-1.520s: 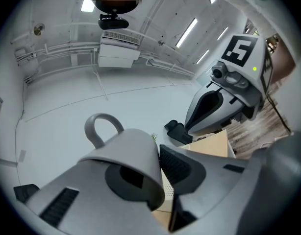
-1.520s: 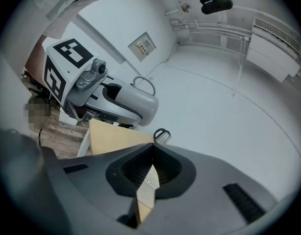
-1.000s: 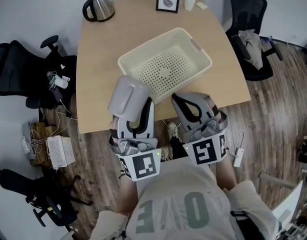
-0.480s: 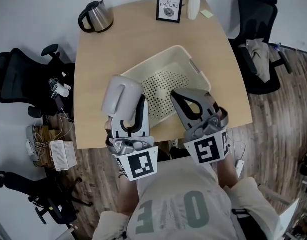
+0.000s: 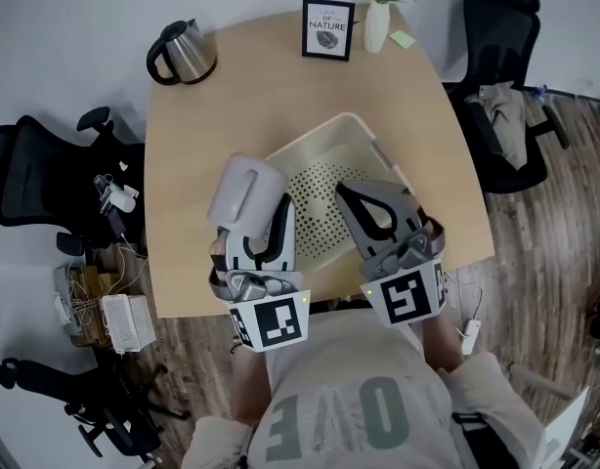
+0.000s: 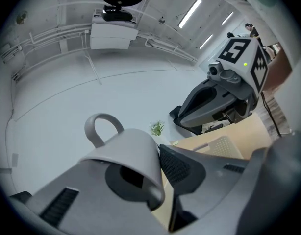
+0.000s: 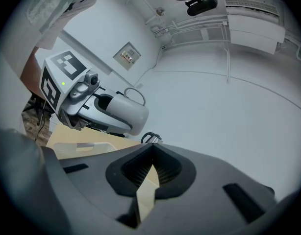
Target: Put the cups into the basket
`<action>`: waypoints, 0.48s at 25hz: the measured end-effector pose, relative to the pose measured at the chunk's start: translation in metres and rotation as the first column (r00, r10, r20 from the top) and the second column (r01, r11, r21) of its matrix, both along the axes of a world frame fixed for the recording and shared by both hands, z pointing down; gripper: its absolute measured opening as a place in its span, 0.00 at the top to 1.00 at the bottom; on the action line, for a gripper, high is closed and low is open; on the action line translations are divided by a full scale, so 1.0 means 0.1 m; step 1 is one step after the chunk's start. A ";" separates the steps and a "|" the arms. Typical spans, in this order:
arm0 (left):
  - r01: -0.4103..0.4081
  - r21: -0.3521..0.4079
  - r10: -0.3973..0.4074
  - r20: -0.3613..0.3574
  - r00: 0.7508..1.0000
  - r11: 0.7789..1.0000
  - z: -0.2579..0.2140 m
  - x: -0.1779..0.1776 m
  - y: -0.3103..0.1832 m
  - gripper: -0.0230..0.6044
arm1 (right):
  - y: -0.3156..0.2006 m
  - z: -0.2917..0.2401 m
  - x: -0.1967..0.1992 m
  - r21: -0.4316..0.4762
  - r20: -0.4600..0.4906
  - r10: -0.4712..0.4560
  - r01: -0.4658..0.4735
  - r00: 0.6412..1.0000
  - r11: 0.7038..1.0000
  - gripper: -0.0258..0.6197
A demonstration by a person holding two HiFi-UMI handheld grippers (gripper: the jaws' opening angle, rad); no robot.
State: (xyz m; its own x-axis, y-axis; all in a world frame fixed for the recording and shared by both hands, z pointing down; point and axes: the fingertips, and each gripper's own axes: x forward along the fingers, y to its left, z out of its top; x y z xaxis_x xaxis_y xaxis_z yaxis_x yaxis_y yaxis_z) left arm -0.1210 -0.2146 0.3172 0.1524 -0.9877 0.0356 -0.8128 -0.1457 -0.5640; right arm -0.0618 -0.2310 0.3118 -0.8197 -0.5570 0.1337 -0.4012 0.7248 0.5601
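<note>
A grey handled cup (image 5: 243,191) is clamped in my left gripper (image 5: 268,206), held above the table just left of the basket's near corner. In the left gripper view the cup (image 6: 128,153) lies tilted between the jaws, handle up. The cream perforated basket (image 5: 324,131) sits on the round wooden table (image 5: 232,106), its near part hidden under both grippers. My right gripper (image 5: 371,199) hovers over the basket's near right side, shut with nothing in it; its pads (image 7: 163,166) meet at the tip. The right gripper view also shows the cup (image 7: 125,112).
A steel kettle (image 5: 183,52) stands at the table's far left. A framed picture (image 5: 327,16), a white vase with a plant (image 5: 377,22) and a sticky note (image 5: 402,39) line the far edge. Black office chairs (image 5: 36,169) (image 5: 505,76) flank the table.
Both grippers have moved forward from the table's near edge to over the near part of the basket. The left one still grips the cup.
</note>
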 end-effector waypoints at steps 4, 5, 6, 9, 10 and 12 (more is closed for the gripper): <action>-0.045 -0.011 0.045 -0.001 0.999 0.999 -0.04 -0.01 -0.18 0.84 | -0.11 -0.10 -0.05 0.006 0.013 0.018 -0.018 1.000 1.000 0.96; -0.055 -0.017 0.055 0.001 0.998 0.998 -0.03 -0.01 -0.23 0.84 | -0.14 -0.11 -0.06 0.007 0.018 0.027 -0.027 0.999 1.000 0.96; -0.064 -0.027 0.064 0.004 0.998 0.998 -0.02 -0.02 -0.26 0.84 | -0.17 -0.12 -0.07 0.007 0.019 0.036 -0.036 0.999 0.999 0.96; -0.085 -0.071 0.088 0.030 0.996 0.994 0.09 -0.04 -0.36 0.84 | -0.21 -0.12 -0.09 0.011 0.018 0.057 -0.057 0.998 0.998 0.96; -0.095 -0.093 0.099 0.044 0.994 0.991 0.14 -0.03 -0.39 0.84 | -0.23 -0.11 -0.09 0.013 0.015 0.066 -0.066 0.998 0.998 0.96; -0.117 -0.152 0.128 0.065 0.990 0.981 0.28 0.00 -0.44 0.84 | -0.26 -0.10 -0.06 0.011 0.008 0.085 -0.085 0.996 0.996 0.96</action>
State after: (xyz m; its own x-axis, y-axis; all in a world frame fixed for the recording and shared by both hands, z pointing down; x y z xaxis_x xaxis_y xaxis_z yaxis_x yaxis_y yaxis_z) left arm -0.1211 -0.2589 0.3451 0.2634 -0.9448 0.1948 -0.7406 -0.3275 -0.5867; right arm -0.0680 -0.2572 0.3022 -0.7705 -0.6258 0.1213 -0.4649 0.6818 0.5648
